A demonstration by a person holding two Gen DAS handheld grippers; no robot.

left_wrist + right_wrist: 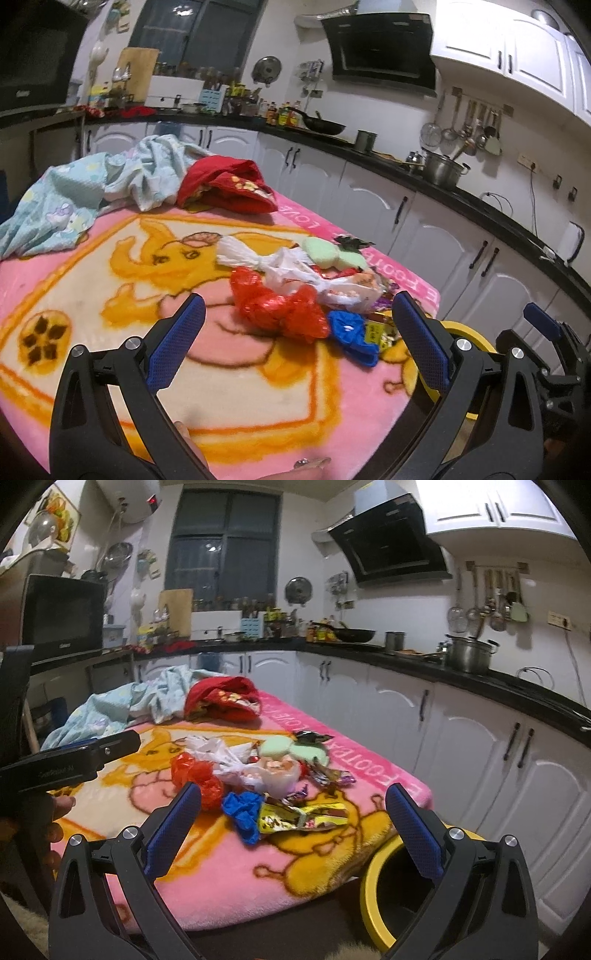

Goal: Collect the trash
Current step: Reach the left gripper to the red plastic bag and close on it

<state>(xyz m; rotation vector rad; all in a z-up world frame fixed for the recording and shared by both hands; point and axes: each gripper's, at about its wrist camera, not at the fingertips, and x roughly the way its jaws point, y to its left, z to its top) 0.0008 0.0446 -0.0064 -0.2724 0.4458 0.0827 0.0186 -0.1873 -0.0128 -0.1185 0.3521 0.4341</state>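
Observation:
A pile of trash lies on the pink blanket (92, 369) near its right corner: a red plastic bag (280, 306), a white bag (291, 266), a blue wad (351, 332), green sponge pieces (325, 251) and candy wrappers (303, 816). My left gripper (295, 314) is open and empty, just before the red bag. My right gripper (291, 805) is open and empty, above the blue wad (242, 808) and wrappers. A yellow-rimmed bin (380, 882) stands below the table's right corner.
A light blue cloth (92, 192) and a red cloth (229, 184) lie at the blanket's far end. White cabinets (461, 738) with a black counter run close along the right. The left gripper's body (70, 764) shows at the left of the right wrist view.

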